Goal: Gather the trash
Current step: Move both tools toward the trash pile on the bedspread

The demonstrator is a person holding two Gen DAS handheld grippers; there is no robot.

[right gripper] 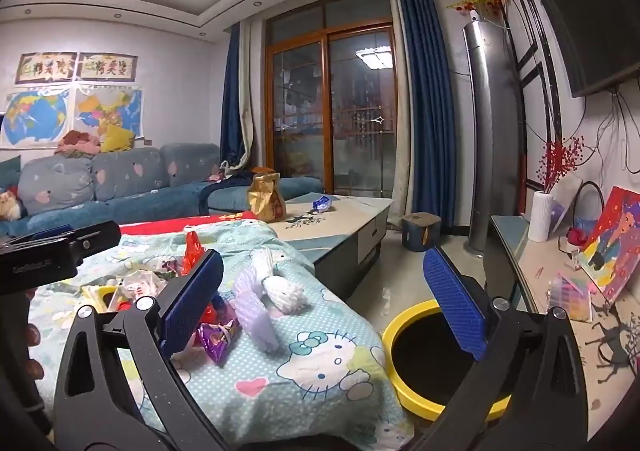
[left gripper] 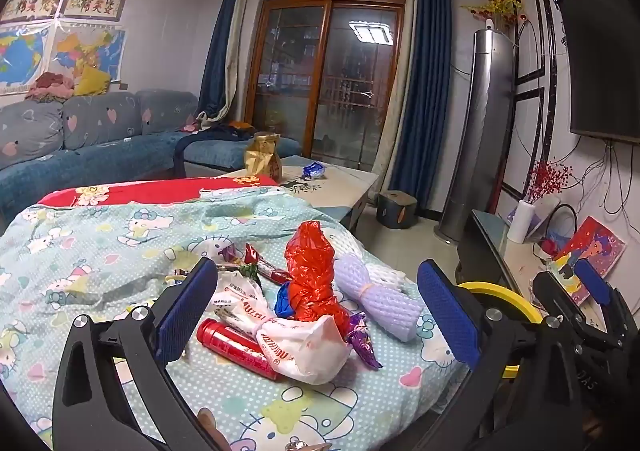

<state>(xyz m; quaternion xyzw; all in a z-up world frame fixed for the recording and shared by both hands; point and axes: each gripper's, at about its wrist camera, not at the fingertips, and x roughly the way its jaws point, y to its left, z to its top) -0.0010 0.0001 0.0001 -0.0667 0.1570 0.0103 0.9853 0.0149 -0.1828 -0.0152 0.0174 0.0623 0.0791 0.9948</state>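
Left tool [left gripper: 318,315]: jaws wide apart, nothing clamped, hovering just above the trash pile on the cartoon-cat sheet [left gripper: 100,251] that covers the counter.

Between its pads, near to far:
- red tube [left gripper: 234,347], lying flat, nearest the tool, close to the left pad.
- white plastic bag [left gripper: 308,351] with red print, too crumpled to read, touching the tube's far end.
- purple wrapper [left gripper: 362,339], right of the white bag, touching it.
- red plastic bag [left gripper: 314,275], knotted, standing upright behind the white bag; blue scrap [left gripper: 285,301] at its base.
- lilac foam net sleeve [left gripper: 376,301], lying right of the red bag, toward the right pad.
- small candy wrappers [left gripper: 250,261] behind the left pad.

Right tool [right gripper: 320,309]: jaws also wide apart, empty, sitting at the sheet's right edge. Left pad is over the purple wrapper [right gripper: 218,339]; the foam sleeve [right gripper: 252,311] with a white foam net [right gripper: 286,293] lies between the pads, nearer the left one. Yellow-rimmed bin [right gripper: 404,335] on the floor just beside the counter, under the right pad, black inside. The left tool's body shows at the left edge of the right wrist view, lettering on it too blurred to read.

Farther: gold bag [right gripper: 266,199] and a blue wrapper [right gripper: 322,203] on the coffee table [right gripper: 360,211]. Sofa [left gripper: 100,131] beyond it. Calligraphy scrolls [right gripper: 76,67] over two maps on the far wall, characters not legible.
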